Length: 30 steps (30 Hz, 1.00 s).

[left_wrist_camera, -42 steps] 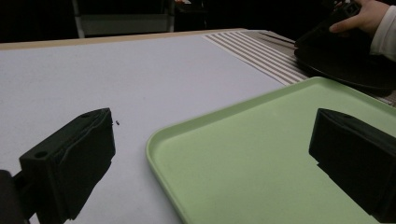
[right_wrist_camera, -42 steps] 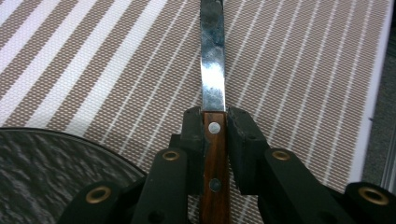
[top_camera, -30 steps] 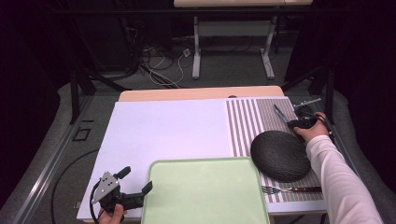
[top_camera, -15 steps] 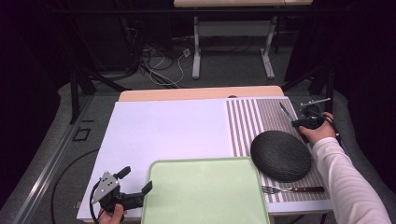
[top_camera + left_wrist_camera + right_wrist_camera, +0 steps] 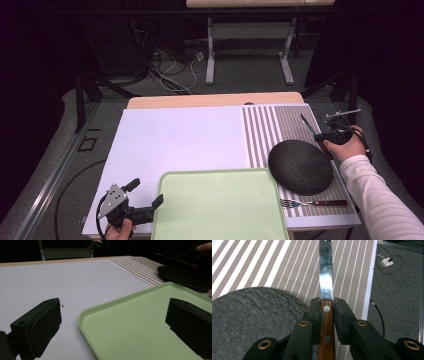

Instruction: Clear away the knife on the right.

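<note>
Your left gripper (image 5: pixel 145 210) sat at seven o'clock on the table (image 5: pixel 175 140), jaws spread wide and pinching nothing, straddling the near left corner of the green tray (image 5: pixel 220 205); the tray lay at six o'clock, its right edge touching the dark plate (image 5: pixel 300 167); the plate rested at four o'clock on the striped mat (image 5: pixel 280 125); a fork (image 5: pixel 312 203) lay just below it at five o'clock, tines toward the tray; your right gripper (image 5: pixel 327 306) hovered at three o'clock beside the plate, jaws pressed on the knife (image 5: pixel 325 282) by its wooden handle, blade pointing toward twelve over the mat.
</note>
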Motion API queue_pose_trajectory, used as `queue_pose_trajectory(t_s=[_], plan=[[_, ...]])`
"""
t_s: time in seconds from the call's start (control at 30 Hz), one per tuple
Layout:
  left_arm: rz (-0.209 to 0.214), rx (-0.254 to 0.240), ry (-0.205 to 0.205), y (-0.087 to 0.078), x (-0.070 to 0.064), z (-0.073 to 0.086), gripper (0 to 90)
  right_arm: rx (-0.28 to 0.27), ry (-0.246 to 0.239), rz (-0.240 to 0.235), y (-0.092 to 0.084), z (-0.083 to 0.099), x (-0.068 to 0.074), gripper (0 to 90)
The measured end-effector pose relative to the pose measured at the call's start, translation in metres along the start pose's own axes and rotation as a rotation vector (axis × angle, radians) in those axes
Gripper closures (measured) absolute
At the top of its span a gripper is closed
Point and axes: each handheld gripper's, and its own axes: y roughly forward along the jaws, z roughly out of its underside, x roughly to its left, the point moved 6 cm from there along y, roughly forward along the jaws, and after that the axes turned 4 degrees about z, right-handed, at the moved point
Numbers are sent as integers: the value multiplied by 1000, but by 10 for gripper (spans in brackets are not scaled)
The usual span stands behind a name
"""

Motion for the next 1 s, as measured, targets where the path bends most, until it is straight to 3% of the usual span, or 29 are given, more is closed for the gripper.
queue_pose_trajectory(t_s=[0.23, 0.73, 1.0], plan=[[2, -1, -1, 0, -1, 0, 4, 12, 31, -10, -15, 10, 5, 774], [-1, 1, 4, 0, -1, 0, 4, -17, 14, -14, -53, 39, 26, 774], [0, 1, 5, -1, -1, 0, 4, -38, 27, -60, -69, 63, 43, 774]])
